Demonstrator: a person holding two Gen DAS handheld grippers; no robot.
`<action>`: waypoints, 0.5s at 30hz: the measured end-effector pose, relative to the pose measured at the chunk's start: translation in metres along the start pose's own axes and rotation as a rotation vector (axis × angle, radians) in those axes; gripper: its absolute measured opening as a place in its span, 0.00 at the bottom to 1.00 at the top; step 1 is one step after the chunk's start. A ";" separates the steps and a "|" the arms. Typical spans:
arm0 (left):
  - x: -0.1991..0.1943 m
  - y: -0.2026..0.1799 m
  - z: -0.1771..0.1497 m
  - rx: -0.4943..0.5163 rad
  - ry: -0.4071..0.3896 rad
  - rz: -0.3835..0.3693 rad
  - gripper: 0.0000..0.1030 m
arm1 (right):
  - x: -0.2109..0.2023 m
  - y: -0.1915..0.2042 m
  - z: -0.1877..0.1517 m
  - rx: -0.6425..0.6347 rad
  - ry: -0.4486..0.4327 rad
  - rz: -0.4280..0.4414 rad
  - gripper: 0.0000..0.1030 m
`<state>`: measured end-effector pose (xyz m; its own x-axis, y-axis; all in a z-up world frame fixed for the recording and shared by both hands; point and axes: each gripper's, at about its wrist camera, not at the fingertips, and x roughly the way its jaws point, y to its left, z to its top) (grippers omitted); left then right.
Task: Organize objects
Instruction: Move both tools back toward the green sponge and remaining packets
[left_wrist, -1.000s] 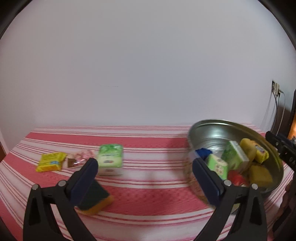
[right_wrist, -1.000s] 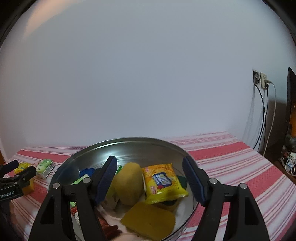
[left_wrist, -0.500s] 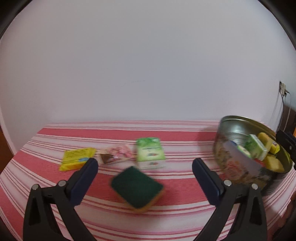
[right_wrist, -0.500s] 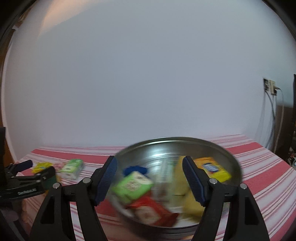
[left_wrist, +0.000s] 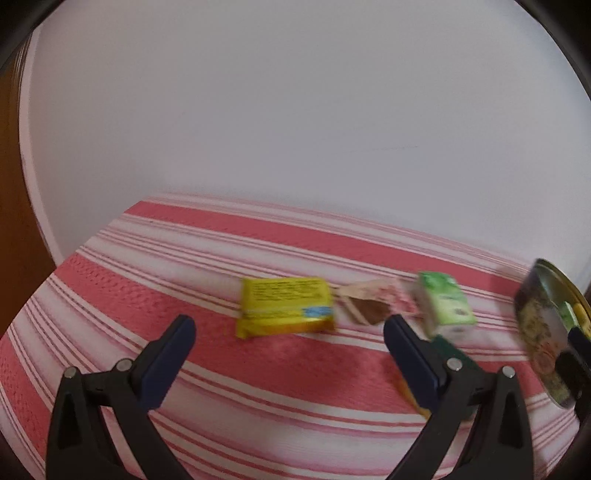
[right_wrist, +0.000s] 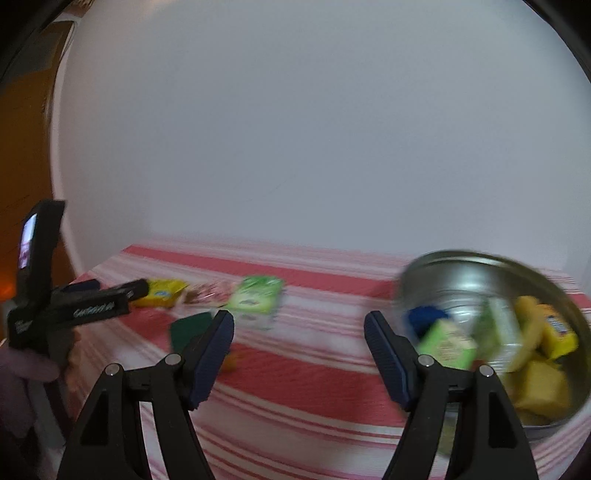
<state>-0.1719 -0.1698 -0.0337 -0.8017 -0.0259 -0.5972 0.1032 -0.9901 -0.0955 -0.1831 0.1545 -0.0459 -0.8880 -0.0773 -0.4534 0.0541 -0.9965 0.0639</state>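
My left gripper is open with nothing in it, hovering just short of a yellow snack packet on the striped cloth. To the packet's right lie a pink-and-brown wrapper and a green carton. A green-topped sponge is partly hidden behind the left gripper's right finger. My right gripper is also open and holds nothing. The round metal tin with several packets inside sits to its right. The sponge and green carton lie to its left. Everything is motion-blurred.
The red-and-white striped cloth ends at a white wall behind. The tin shows at the left wrist view's right edge. The left gripper and the gloved hand holding it show at the left of the right wrist view.
Both views have swung left along the table. The tin slid from the centre to the right edge. The sponge went from between the left fingers to behind the right finger.
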 end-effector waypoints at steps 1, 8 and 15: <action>0.005 0.006 0.002 -0.006 0.014 0.002 1.00 | 0.007 0.004 -0.001 -0.002 0.021 0.020 0.73; 0.026 0.038 0.007 -0.056 0.092 -0.010 1.00 | 0.059 0.049 0.005 -0.125 0.186 0.112 0.73; 0.035 0.055 0.006 -0.070 0.148 0.002 1.00 | 0.103 0.062 0.006 -0.143 0.315 0.160 0.73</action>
<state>-0.1975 -0.2255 -0.0549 -0.7067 -0.0020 -0.7075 0.1495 -0.9778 -0.1465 -0.2737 0.0848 -0.0831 -0.6800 -0.2165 -0.7005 0.2636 -0.9637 0.0419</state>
